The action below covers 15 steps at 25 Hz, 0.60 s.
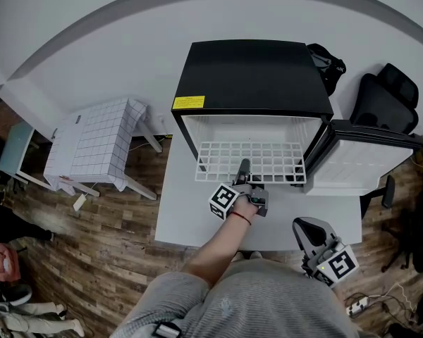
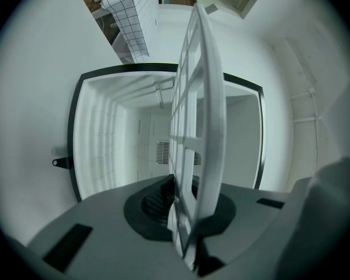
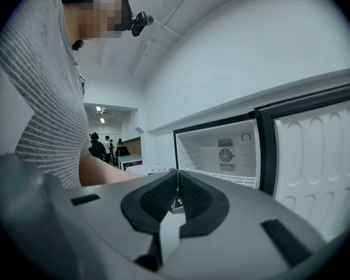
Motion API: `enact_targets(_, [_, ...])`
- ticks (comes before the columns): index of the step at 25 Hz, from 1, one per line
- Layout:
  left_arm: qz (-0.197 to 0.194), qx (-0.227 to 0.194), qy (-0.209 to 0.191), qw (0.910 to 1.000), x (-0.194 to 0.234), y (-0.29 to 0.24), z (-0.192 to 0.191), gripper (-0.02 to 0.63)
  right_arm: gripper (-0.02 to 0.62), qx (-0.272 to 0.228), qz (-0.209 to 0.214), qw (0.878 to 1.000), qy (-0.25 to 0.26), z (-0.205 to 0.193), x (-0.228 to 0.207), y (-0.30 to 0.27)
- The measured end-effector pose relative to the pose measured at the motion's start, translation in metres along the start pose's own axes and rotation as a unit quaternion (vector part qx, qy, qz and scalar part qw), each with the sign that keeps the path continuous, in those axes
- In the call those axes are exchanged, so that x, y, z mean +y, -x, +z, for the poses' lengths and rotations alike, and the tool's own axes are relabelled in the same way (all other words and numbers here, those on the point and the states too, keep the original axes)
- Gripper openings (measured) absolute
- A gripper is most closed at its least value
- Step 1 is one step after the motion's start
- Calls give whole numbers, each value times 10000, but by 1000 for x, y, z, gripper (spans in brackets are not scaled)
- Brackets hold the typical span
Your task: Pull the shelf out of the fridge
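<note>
A black mini fridge (image 1: 250, 72) stands on a white table (image 1: 190, 217) with its door (image 1: 356, 162) swung open to the right. The white wire shelf (image 1: 268, 153) sticks partway out of the fridge opening. My left gripper (image 1: 243, 167) is shut on the shelf's front edge. In the left gripper view the shelf (image 2: 201, 109) runs edge-on from between the jaws of the left gripper (image 2: 184, 214) into the white fridge interior (image 2: 128, 133). My right gripper (image 1: 307, 231) hangs back at the table's near right, shut and empty (image 3: 177, 182), facing the open fridge (image 3: 221, 150).
A black office chair (image 1: 388, 97) stands behind the open door. A small table under a checked cloth (image 1: 95, 146) stands left of the white table. A power strip (image 1: 356, 305) lies on the wooden floor at the lower right. Several people stand far off in the right gripper view.
</note>
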<state>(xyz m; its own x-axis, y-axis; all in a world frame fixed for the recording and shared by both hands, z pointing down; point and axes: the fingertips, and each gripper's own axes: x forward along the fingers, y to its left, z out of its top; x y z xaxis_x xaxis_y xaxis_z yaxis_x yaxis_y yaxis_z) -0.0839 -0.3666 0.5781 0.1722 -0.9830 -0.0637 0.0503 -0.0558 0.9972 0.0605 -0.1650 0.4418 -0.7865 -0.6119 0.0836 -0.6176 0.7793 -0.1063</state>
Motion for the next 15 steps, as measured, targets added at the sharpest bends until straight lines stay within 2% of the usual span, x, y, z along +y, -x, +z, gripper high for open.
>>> enact_targets(15, [-18,-54,39,10000,-1,11,-3,35,14,4,33,10000,-3,2,-3,-5])
